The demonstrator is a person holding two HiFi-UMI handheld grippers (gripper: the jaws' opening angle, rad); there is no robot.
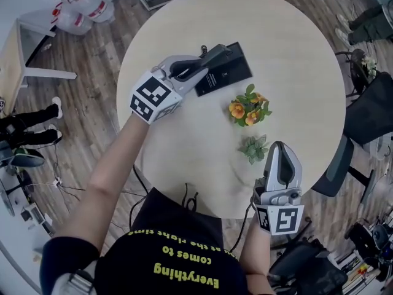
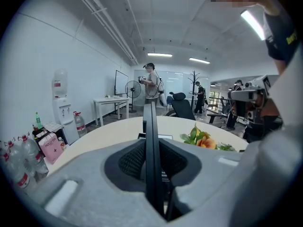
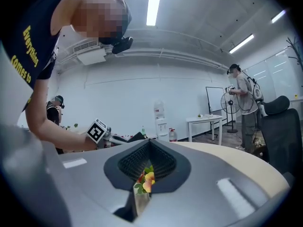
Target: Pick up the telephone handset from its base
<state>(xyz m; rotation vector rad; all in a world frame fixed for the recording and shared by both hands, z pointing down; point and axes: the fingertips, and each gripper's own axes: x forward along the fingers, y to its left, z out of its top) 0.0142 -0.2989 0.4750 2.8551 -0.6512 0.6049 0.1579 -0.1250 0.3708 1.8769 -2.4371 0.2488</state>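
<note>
Round table (image 1: pixel 295 60), slim black handset (image 2: pixel 150 136)

Bright, even indoor light from long white ceiling strip lamps (image 3: pixel 154 4), which glare to pure white. Shadows on the round beige tabletop (image 1: pixel 295 60) are faint and soft. Both gripper views bend strongly toward black, vignetted corners. The near black telephone handset (image 2: pixel 150 150) renders soft-edged; the head view is sharp.
</note>
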